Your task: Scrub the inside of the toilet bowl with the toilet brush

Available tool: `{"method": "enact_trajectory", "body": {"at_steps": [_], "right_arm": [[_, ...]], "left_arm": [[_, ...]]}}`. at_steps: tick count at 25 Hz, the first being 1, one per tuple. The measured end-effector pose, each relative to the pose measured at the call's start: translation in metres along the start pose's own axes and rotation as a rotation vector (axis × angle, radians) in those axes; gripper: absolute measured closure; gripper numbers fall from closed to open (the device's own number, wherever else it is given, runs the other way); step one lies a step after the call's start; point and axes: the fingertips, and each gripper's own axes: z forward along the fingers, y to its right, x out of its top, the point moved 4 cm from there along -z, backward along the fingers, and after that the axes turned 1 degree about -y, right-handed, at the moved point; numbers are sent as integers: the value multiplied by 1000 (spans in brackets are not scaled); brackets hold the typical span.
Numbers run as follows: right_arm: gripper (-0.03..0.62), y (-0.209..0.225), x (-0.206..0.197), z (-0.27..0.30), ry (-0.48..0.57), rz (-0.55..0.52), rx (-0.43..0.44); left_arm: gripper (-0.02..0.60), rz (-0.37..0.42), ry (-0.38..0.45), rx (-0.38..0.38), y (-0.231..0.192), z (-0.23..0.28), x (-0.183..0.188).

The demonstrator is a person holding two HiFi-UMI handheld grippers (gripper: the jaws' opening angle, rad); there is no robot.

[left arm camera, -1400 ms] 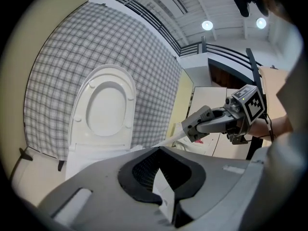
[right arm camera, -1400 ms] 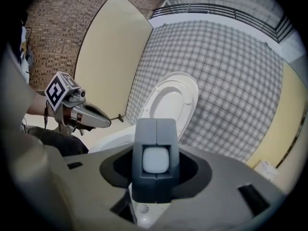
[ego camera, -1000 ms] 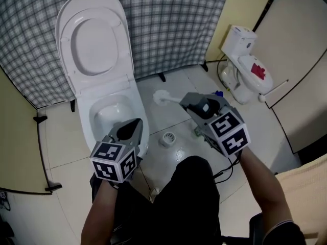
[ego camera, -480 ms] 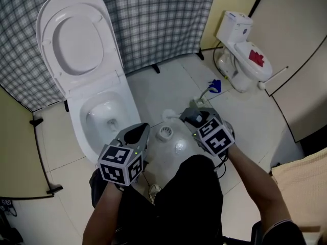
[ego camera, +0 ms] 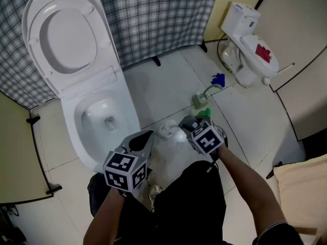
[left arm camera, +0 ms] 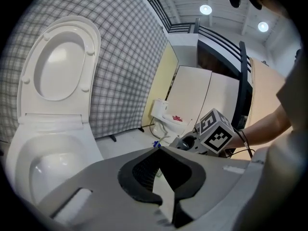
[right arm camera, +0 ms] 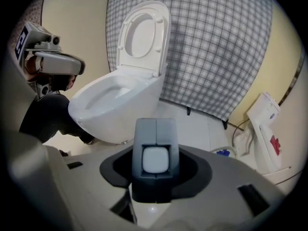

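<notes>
White ceramic toilet bowl [ego camera: 70,129] sits at left, its oval white lid [ego camera: 66,40] tipped up against the grey checked curtain [ego camera: 158,14] on the far side. Right gripper [ego camera: 185,125] is low over the pale tiled floor [ego camera: 168,86], right of the bowl & angled down. Its jaws are clamped on the grey-handled toilet brush [right arm camera: 155,134]; in the right gripper view the handle end, grey w/ a white square inset, fills the gap between them. Just left of that gripper a small white round holder [ego camera: 166,130] stands on the floor w/ the brush's white head at it; can't tell the 2 apart there. So the brush is outside the bowl, near its right side. Left gripper [ego camera: 149,133] is beside the bowl's near-right rim, jaws together at the tips, nothing between them. Farther right on the floor: a green-capped item [ego camera: 204,113], a small blue object [ego camera: 218,79] & a 2nd small white toilet [ego camera: 253,45] w/ a red patch at far right
</notes>
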Motion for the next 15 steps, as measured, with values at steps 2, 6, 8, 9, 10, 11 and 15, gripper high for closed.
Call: {"method": "enact_trajectory", "body": {"at_steps": [2,6,8,9,10,11,15], "right_arm": [[401,1,-1,17,-11,-1,11],[401,-2,-7,49,-54,19,30],[401,-2,-8,66,-73,18,33],[401,-1,-8,73,-80,16,33],[401,0,-9,80,-87,17,33],[401,1,-9,87,-94,21,33],[401,-4,-8,104,-126,13,45]], "left_arm": [[572,-10,-15,-3,-4,7,-6],[572,-40,-42,-10,-10,17,-19],[572,-51,-51,-13,-13,20,-24],[572,-57,-54,-14,-14,21,-26],[572,-64,-55,-16,-15,22,-28],[572,-70,-57,-17,-17,24,-30],[572,-89,-63,-21,-21,26,-35]]}}
